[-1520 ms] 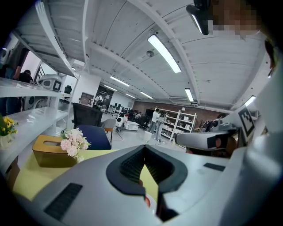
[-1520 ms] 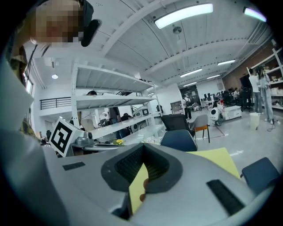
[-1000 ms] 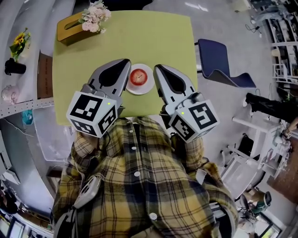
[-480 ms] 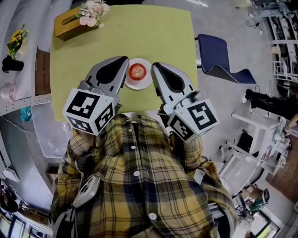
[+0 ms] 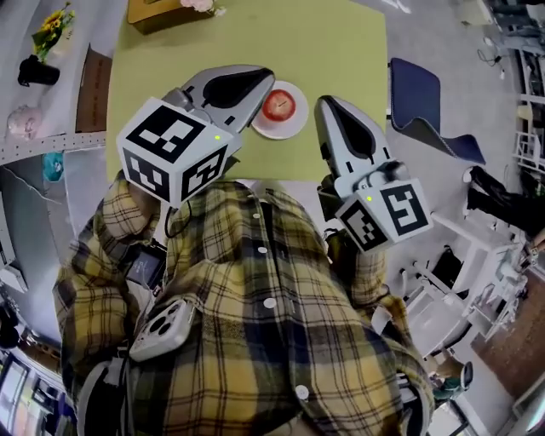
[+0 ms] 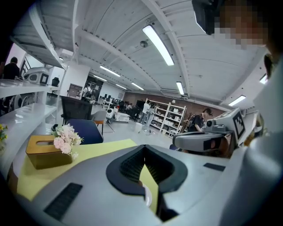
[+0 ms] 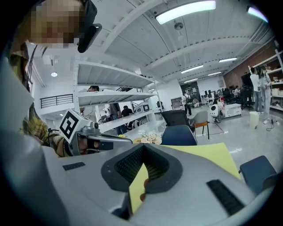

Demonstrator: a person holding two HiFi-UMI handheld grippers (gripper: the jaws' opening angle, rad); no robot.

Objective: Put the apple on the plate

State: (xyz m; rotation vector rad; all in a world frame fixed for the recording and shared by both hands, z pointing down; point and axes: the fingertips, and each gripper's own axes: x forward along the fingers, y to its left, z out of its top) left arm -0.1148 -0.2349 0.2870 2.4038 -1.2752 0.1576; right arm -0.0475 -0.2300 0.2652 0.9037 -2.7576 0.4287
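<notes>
A red apple (image 5: 278,104) sits on a small white plate (image 5: 271,129) near the front edge of the yellow-green table (image 5: 332,47). My left gripper (image 5: 262,75) reaches in from the left, its tips just left of the plate, jaws shut and empty. In the left gripper view its pads (image 6: 132,165) meet, and a sliver of the plate (image 6: 146,192) shows through the slit. My right gripper (image 5: 328,104) lies to the right of the plate, shut, holding nothing. A bit of the apple (image 7: 142,197) shows through its slit.
A wooden tissue box with pink flowers (image 5: 166,8) stands at the table's far left corner. A blue chair (image 5: 421,106) is to the table's right. A white shelf with a potted flower (image 5: 47,47) runs along the left. A person's plaid shirt (image 5: 255,324) fills the foreground.
The head view has shifted, so the table sits higher in the picture. My left gripper has turned and now looks larger and higher. The right gripper and the apple on the plate have not moved.
</notes>
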